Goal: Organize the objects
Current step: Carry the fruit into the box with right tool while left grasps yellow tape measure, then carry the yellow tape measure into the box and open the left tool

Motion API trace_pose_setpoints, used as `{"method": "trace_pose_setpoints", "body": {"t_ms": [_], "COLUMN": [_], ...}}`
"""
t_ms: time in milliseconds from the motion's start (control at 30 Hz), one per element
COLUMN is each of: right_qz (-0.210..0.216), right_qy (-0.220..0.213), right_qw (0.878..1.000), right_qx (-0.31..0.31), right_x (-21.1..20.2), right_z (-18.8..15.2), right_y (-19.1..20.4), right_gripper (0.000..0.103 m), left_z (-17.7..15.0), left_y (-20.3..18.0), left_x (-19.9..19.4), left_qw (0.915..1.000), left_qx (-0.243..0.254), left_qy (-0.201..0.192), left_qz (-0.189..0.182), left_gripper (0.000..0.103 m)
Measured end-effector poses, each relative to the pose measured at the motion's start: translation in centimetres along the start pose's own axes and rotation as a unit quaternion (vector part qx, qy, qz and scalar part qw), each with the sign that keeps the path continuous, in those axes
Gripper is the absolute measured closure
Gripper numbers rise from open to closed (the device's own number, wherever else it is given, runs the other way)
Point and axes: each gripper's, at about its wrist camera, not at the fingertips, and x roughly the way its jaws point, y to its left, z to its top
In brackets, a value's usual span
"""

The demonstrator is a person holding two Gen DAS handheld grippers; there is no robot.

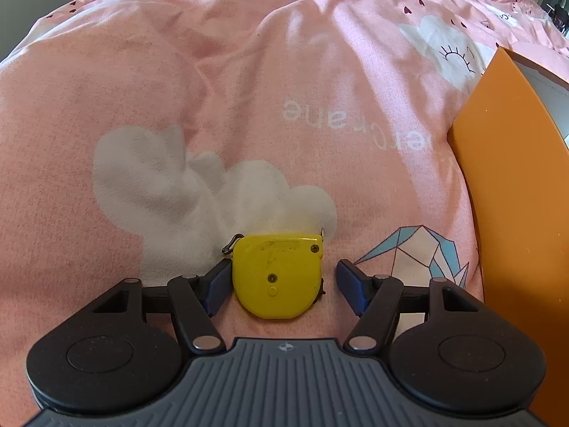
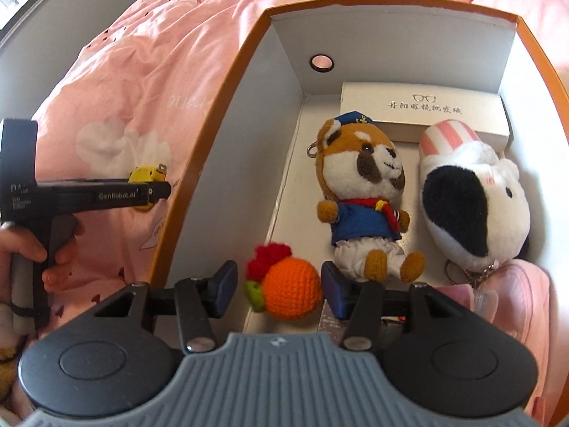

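A yellow tape measure [image 1: 279, 275] is seen lying on the pink bed cover [image 1: 249, 106], between the spread fingers of the left gripper [image 1: 282, 286]. The right gripper [image 2: 279, 284], fingers spread too, is held over the orange box [image 2: 199, 163], around a crocheted orange toy [image 2: 291, 290] beside a plush dog [image 2: 366, 199].

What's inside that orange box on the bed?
The orange box holds a sailor plush, a black-and-white plush, a white case and a crocheted orange. The near corner is hidden.
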Motion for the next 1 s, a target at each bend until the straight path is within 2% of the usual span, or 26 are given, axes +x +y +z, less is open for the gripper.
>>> {"method": "trace_pose_setpoints", "body": {"t_ms": [167,367,667,800,867,933,1000], "right_qz": [0.012,0.001,-0.025,-0.034,-0.04,-0.047,-0.054], "right_qy": [-0.009,-0.052,-0.085,-0.105,-0.117,-0.133,-0.154], "right_qw": [1.0,0.999,0.996,0.994,0.992,0.99,0.987], "right_qx": [0.004,0.009,-0.012,-0.012,-0.012,-0.009,-0.001], "right_x": [-0.6,-2.0,-2.6,-3.3,-3.7,-4.2,-4.9], "right_z": [0.1,0.3,0.0,0.1,0.1,0.1,0.0], "right_y": [-0.1,-0.2,0.2,-0.3,-0.5,-0.7,-1.1], "right_gripper": [0.048,0.051,0.051,0.052,0.052,0.052,0.052], "left_z": [-0.1,-0.5,-1.6,-1.3,-1.0,-0.5,0.0], "left_y": [0.0,0.2,0.9,-0.4,-1.3,-2.9,-5.3], "left_x": [0.0,-0.9,-3.5,-6.4,-8.5,-10.2,-11.6], "left_qw": [1.0,0.9999,0.9994,0.997,0.9942,0.9903,0.9837], "left_qx": [0.003,0.006,-0.011,-0.016,-0.003,0.025,0.074], "left_qy": [-0.002,-0.009,-0.024,-0.047,-0.062,-0.081,-0.103], "left_qz": [-0.001,-0.005,-0.02,-0.06,-0.087,-0.11,-0.128], "left_gripper": [0.041,0.042,0.042,0.042,0.042,0.042,0.042]}}
